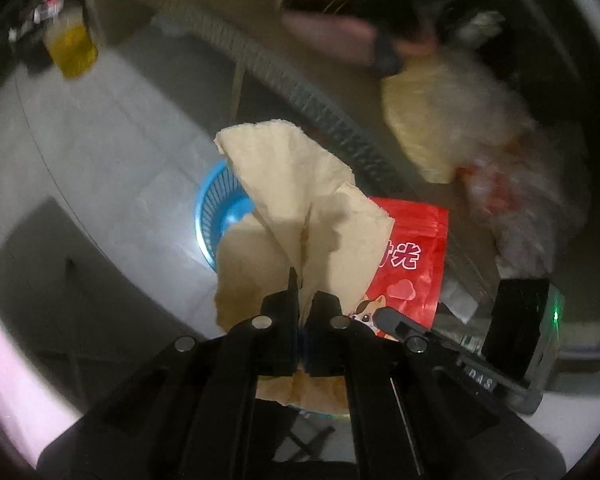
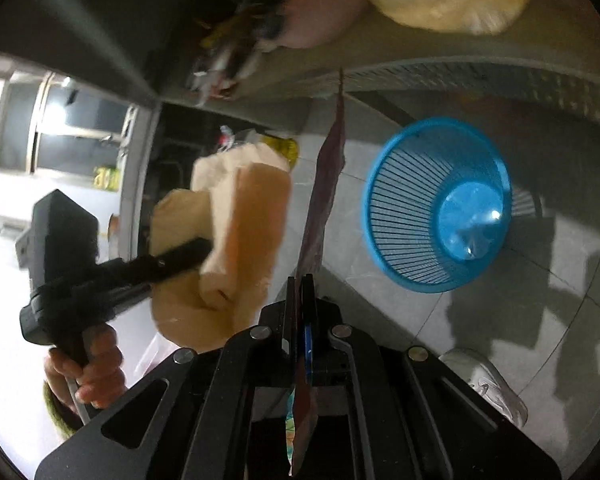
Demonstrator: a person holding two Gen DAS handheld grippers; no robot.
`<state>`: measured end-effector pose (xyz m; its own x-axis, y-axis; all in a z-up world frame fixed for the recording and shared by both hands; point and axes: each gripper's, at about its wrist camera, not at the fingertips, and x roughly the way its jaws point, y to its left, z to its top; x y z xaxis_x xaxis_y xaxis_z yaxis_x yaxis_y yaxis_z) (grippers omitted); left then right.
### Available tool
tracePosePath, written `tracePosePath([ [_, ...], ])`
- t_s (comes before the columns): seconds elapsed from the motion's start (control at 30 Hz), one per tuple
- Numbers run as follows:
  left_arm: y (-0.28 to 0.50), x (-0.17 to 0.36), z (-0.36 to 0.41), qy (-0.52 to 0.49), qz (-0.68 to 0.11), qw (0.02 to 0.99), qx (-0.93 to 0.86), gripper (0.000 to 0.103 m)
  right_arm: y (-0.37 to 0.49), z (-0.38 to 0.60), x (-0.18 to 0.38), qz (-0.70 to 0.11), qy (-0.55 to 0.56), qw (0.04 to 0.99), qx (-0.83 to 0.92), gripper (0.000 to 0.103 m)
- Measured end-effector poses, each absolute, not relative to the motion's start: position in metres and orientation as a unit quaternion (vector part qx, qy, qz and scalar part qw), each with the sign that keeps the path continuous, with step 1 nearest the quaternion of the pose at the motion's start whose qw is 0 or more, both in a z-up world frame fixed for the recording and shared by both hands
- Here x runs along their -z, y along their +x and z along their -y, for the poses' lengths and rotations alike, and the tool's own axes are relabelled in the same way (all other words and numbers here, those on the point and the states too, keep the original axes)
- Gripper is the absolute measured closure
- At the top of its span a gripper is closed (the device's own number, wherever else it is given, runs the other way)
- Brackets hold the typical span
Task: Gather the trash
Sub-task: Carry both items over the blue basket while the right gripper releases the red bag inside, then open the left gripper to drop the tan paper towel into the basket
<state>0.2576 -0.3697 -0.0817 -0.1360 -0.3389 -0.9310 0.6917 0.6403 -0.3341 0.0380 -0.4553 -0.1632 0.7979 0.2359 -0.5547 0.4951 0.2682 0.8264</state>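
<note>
— Grey tiled floor (image 2: 480, 320) below, dim and glossy; blue slatted wastebasket (image 2: 436, 204) standing on it beside a long desk edge (image 2: 480, 68); white shoe (image 2: 488, 384) at lower right of the right wrist view.

— And the left claw (image 1: 300, 292)?

— Pressed together on a crumpled sheet of brown paper (image 1: 296, 196); hanging right over the basket (image 1: 216, 208), hiding most of its mouth; clutched by a hand (image 2: 88, 372) at its grip, seen from the right wrist view.

— Right claw (image 2: 300, 292)?

— Clamped on a red snack pouch (image 2: 324, 196), seen edge-on from its own camera; same pouch (image 1: 412, 260) showing its printed face just beside the brown paper in the left wrist view, near the basket rim.

— Anything else about?

— Cup of yellow drink (image 1: 72, 46) far off at upper left; pale plastic bags (image 1: 452, 120) heaped on the desk, blurred; someone's forearm (image 1: 332, 36) beyond them, also blurred.
</note>
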Motion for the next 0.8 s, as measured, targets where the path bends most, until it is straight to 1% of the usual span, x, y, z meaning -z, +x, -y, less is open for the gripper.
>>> tracePosePath([
  [0.17, 0.282, 0.135, 0.392, 0.113, -0.677, 0.632, 0.359, 0.103, 0.063, 0.473, 0.201, -0.311, 0.606, 0.725, 0.105, 0.100],
  [0.23, 0.292, 0.150, 0.398, 0.107, -0.684, 0.634, 0.344, 0.103, 0.075, 0.486, 0.221, -0.314, 0.607, 0.721, 0.112, 0.097],
  [0.27, 0.294, 0.156, 0.403, 0.107, -0.686, 0.635, 0.339, 0.103, 0.078, 0.490, 0.228, -0.317, 0.606, 0.720, 0.114, 0.096],
  [0.3, 0.298, 0.162, 0.405, 0.106, -0.687, 0.637, 0.332, 0.103, 0.084, 0.494, 0.241, -0.332, 0.598, 0.718, 0.125, 0.087],
  [0.33, 0.301, 0.169, 0.407, 0.106, -0.689, 0.639, 0.325, 0.103, 0.089, 0.495, 0.252, -0.358, 0.576, 0.719, 0.151, 0.075],
  [0.37, 0.304, 0.175, 0.411, 0.107, -0.691, 0.639, 0.321, 0.103, 0.092, 0.497, 0.256, -0.376, 0.554, 0.721, 0.176, 0.060],
  [0.4, 0.305, 0.180, 0.413, 0.107, -0.694, 0.638, 0.317, 0.103, 0.092, 0.496, 0.261, -0.392, 0.530, 0.725, 0.201, 0.058],
  [0.5, 0.303, 0.193, 0.420, 0.112, -0.698, 0.633, 0.314, 0.103, 0.089, 0.489, 0.267, -0.421, 0.477, 0.734, 0.239, 0.058],
  [0.6, 0.301, 0.197, 0.423, 0.122, -0.698, 0.630, 0.319, 0.103, 0.081, 0.477, 0.262, -0.430, 0.438, 0.746, 0.257, 0.058],
  [0.73, 0.299, 0.202, 0.431, 0.122, -0.700, 0.625, 0.325, 0.102, 0.065, 0.464, 0.242, -0.423, 0.411, 0.763, 0.265, 0.058],
  [0.77, 0.298, 0.206, 0.433, 0.125, -0.699, 0.625, 0.325, 0.095, 0.065, 0.462, 0.234, -0.420, 0.407, 0.766, 0.265, 0.058],
  [0.8, 0.296, 0.209, 0.434, 0.128, -0.699, 0.625, 0.323, 0.078, 0.062, 0.460, 0.230, -0.418, 0.405, 0.769, 0.265, 0.058],
])
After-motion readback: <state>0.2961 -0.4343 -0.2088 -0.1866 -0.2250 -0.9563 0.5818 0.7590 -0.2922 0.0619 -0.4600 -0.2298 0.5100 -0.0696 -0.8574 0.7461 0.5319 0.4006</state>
